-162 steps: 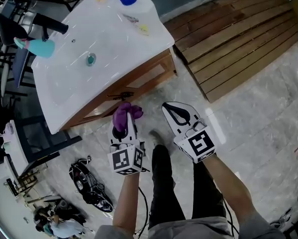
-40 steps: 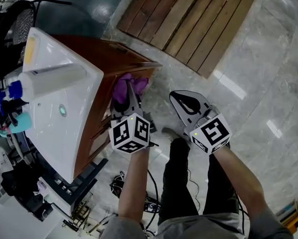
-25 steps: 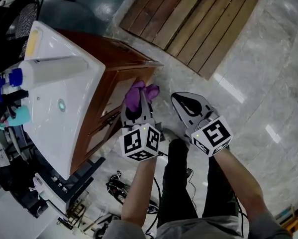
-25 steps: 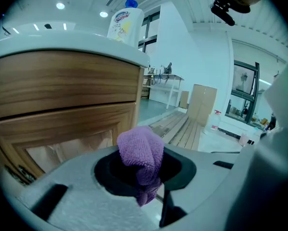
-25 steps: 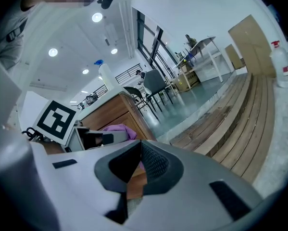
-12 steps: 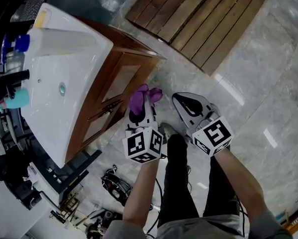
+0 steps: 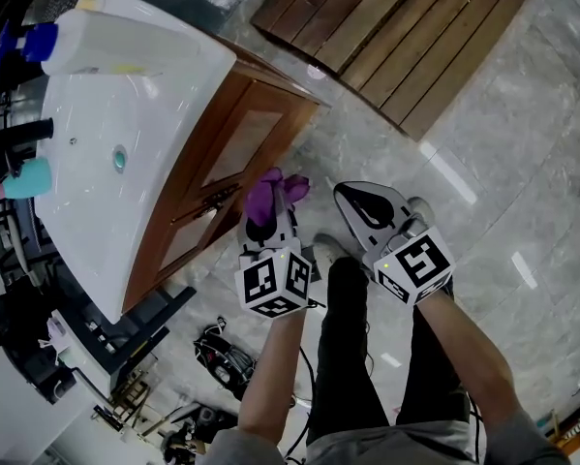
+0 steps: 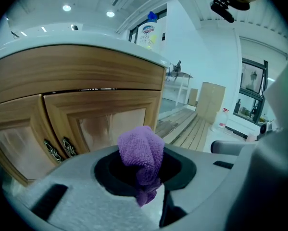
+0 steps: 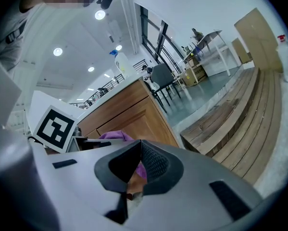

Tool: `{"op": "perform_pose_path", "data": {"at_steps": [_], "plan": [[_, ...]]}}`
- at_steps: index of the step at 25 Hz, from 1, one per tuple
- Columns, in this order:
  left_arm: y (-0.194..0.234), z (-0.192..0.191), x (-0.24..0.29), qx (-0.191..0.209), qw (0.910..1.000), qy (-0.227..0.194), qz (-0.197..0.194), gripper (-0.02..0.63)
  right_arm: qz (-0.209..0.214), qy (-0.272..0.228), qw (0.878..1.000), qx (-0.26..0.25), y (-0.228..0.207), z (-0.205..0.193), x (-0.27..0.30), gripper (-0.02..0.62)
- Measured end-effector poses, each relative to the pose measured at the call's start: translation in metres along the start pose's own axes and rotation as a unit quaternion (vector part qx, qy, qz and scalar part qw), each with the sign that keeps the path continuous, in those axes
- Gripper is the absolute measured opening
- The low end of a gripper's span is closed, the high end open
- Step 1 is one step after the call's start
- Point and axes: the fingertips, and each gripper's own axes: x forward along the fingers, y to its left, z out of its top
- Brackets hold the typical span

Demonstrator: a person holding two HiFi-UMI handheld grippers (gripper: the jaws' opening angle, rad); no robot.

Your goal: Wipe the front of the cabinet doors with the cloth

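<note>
A purple cloth point(image 7: 268, 192) point(image 8: 140, 152) is bunched between the jaws of my left gripper point(image 7: 265, 223) point(image 8: 143, 177), which is shut on it. The cloth hangs a short way in front of the wooden cabinet doors point(image 7: 233, 163) point(image 8: 103, 124), apart from them; two dark metal handles point(image 8: 61, 149) sit where the doors meet. My right gripper point(image 7: 372, 211) point(image 9: 134, 165) is beside the left one, over the floor, jaws shut with nothing held. The cloth point(image 9: 116, 136) and the cabinet point(image 9: 127, 117) show behind it in the right gripper view.
A white basin top point(image 7: 115, 134) caps the cabinet, with bottles point(image 7: 28, 46) at its back edge. A wooden slatted platform point(image 7: 415, 37) lies on the marble floor point(image 7: 522, 192) to the right. Cables and gear point(image 7: 222, 352) lie near my legs.
The left gripper with the cloth has drawn back from the cabinet door, from touching it about 1.6 s ago to hanging apart from it now. The right gripper has barely moved.
</note>
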Motion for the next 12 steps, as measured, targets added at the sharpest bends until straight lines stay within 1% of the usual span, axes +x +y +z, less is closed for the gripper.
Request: {"op": "perform_pose_path", "data": {"at_steps": [8, 12], "plan": [[0.039, -0.018, 0.006, 0.006, 0.9999, 0.007, 0.014, 0.094, -0.003, 0.002, 1.000, 0.009, 0.008, -0.023, 0.019, 0.009], [0.060, -0.029, 0.011, 0.002, 0.9996, 0.012, 0.027, 0.094, -0.003, 0.003, 1.000, 0.013, 0.012, -0.034, 0.027, 0.009]]}}
